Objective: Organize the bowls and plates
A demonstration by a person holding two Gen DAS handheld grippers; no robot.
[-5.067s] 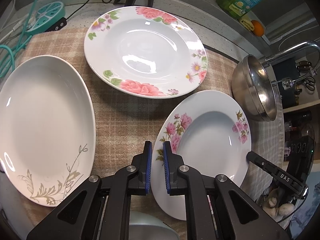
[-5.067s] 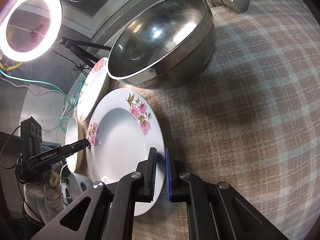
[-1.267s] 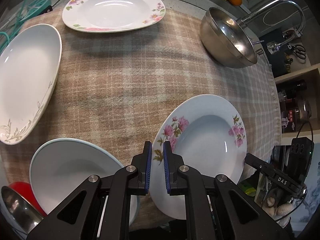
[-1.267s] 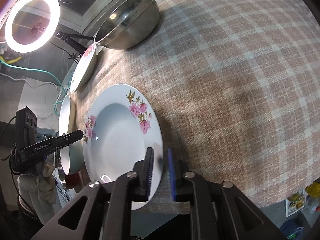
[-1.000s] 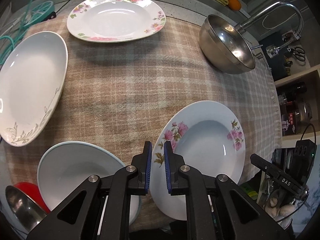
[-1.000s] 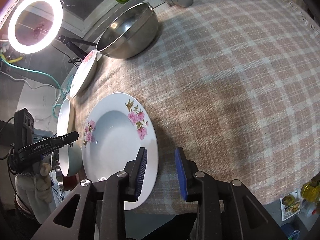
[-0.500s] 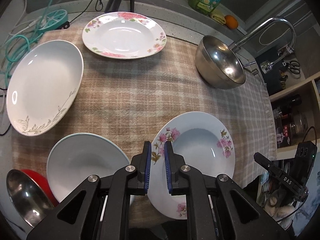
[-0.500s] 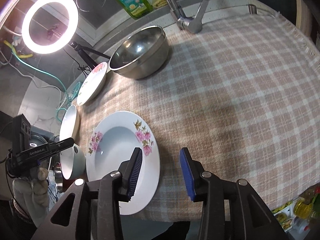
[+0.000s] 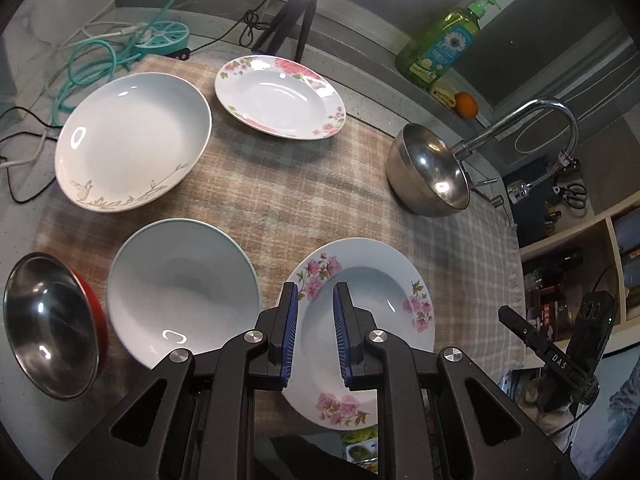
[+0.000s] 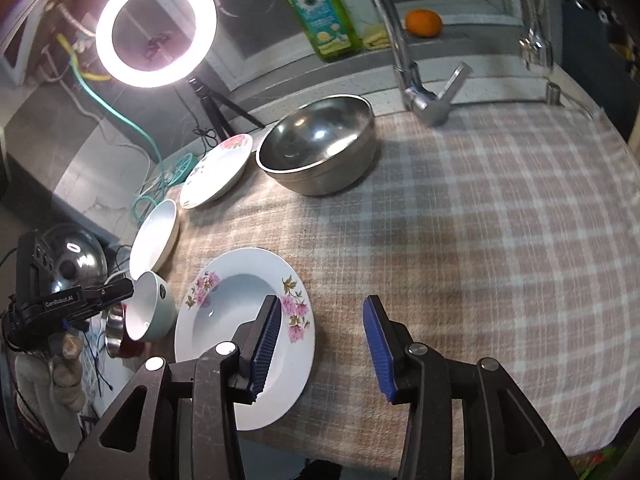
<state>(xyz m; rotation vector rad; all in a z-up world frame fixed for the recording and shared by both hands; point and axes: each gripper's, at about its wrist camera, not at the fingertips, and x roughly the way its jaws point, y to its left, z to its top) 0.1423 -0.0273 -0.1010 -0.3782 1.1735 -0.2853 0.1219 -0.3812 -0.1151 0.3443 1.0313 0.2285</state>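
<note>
Left tool [image 9: 314, 306]: jaws slightly apart, nothing between them. Right tool [image 10: 322, 328]: jaws have just been opening, empty. Pink-flowered plate [image 9: 372, 292] flat on plaid tabletop [image 10: 480, 220], near edge, beneath both tools.

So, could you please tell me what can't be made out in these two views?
- Pink-flowered plate: left wrist view, the left gripper covers its near-left rim.
- Red-rimmed steel bowl: left wrist view, cut off by the fisheye edge.
- Pale green bowl: right wrist view, partly behind the other gripper's body.
- Bottle label: too small to read.
</note>
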